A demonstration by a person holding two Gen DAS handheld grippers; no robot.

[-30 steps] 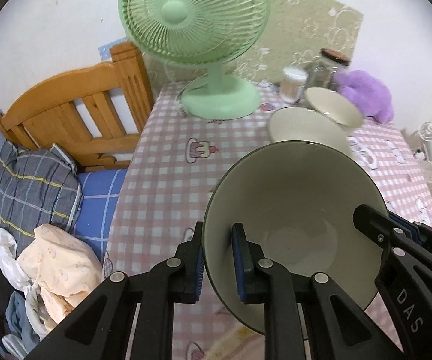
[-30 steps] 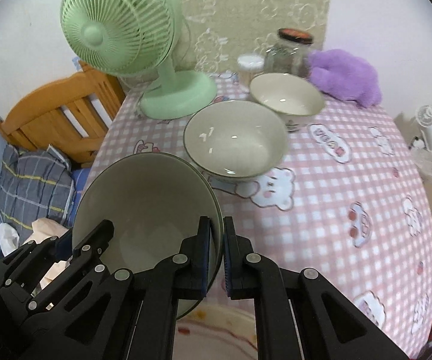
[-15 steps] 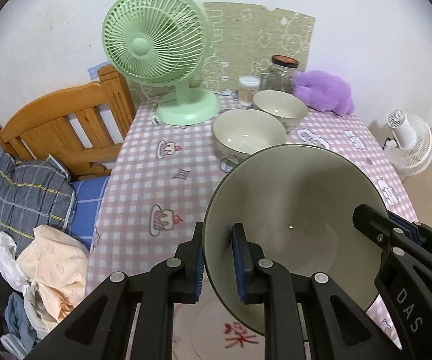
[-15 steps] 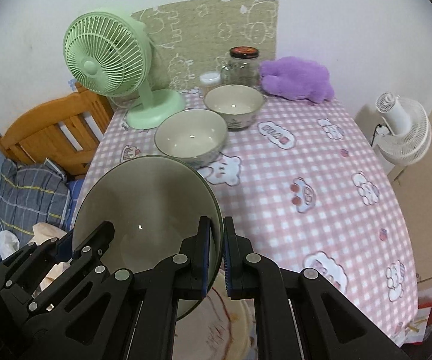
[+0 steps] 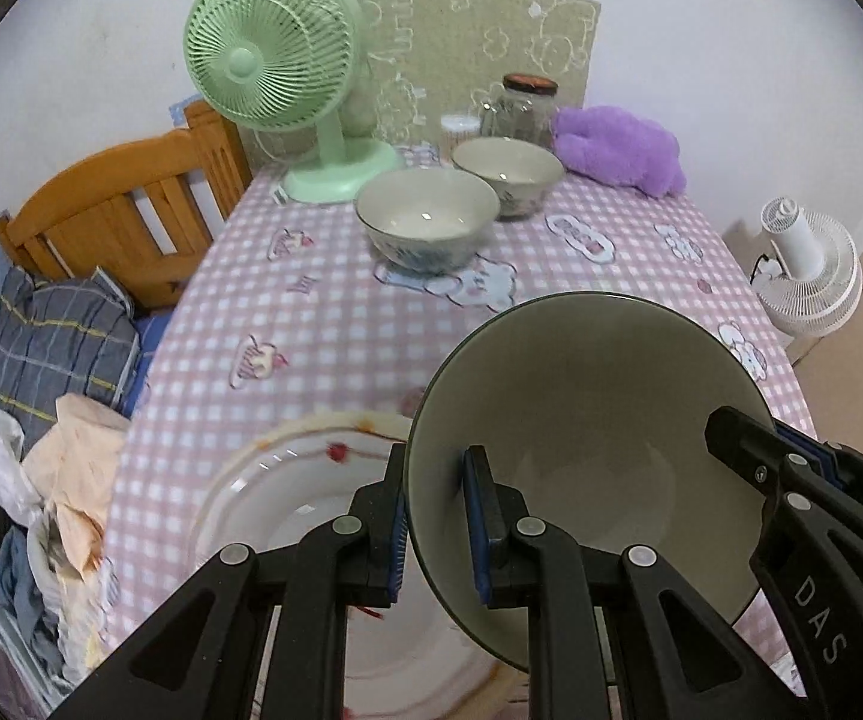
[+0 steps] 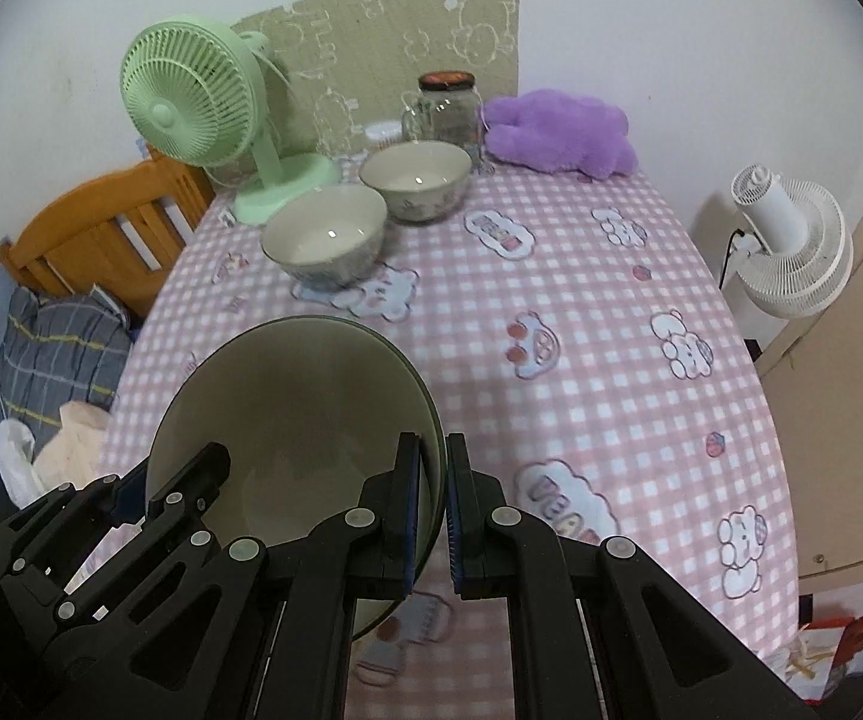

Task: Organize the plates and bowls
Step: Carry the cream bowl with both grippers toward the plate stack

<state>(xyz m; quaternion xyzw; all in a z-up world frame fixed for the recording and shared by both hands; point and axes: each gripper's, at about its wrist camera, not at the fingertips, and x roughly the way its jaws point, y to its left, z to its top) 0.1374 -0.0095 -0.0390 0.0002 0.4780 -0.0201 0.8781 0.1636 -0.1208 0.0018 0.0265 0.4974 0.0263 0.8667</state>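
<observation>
Item: dark-rimmed glossy ceramic bowl (image 5: 587,456), carried over the pink checked tablecloth (image 6: 581,324).
I have my left tongs (image 5: 434,519) clamped on its nine-o'clock rim, my right tongs (image 6: 431,507) on its three-o'clock rim; smooth, round, tilted.

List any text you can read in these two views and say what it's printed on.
"DAS": white letters on the right gripper, seen in the left wrist view.
Tablecloth cloud patches carry lettering, too blurred to read.
Beige wall sheet shows faint outlined shapes, nothing legible.
</observation>
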